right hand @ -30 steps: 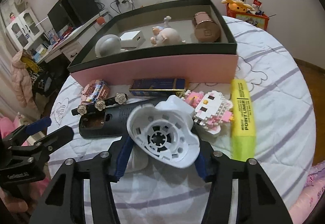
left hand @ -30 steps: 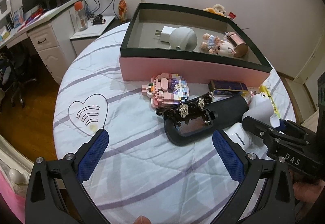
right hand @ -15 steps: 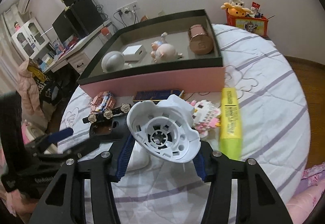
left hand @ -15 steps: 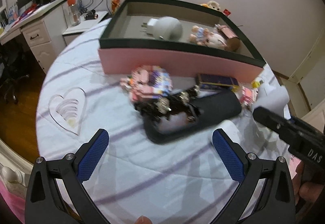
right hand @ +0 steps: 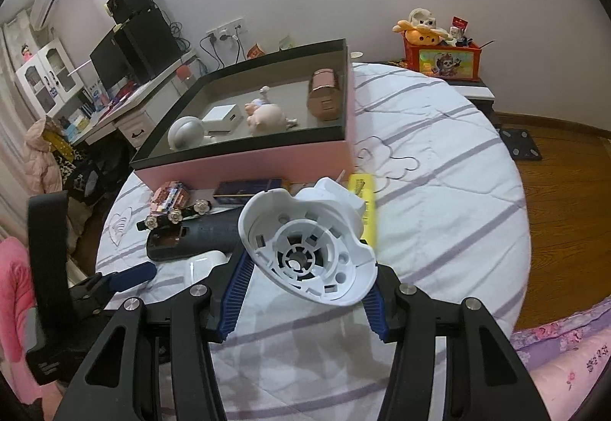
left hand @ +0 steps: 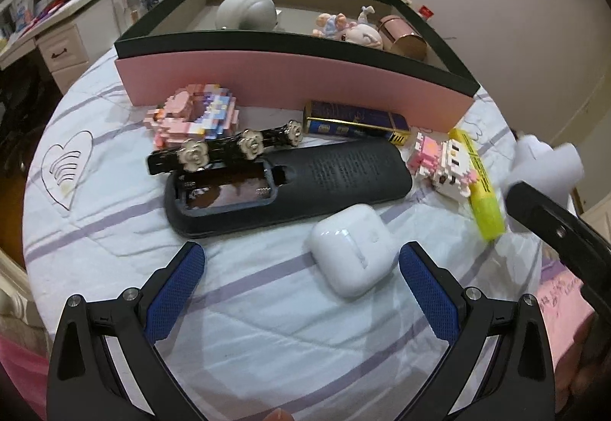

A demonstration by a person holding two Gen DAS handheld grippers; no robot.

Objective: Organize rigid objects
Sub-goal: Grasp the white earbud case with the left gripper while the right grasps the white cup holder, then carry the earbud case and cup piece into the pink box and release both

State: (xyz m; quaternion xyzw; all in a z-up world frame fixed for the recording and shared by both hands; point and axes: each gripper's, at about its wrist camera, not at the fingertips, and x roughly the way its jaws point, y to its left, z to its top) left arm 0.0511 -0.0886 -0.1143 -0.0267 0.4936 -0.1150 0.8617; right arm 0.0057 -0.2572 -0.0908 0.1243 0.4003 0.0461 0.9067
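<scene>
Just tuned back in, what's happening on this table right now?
The right gripper is shut on a white plastic housing, lifted above the bedspread. The left gripper is open, with the white earbud case lying between its fingers, untouched. Four items already sit in the pink box; the rest lie in front of it.

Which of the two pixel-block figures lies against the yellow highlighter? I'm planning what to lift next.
The pink-and-white block figure on the right touches the yellow highlighter. The other block figure sits far left, beside the flower hair clip.
</scene>
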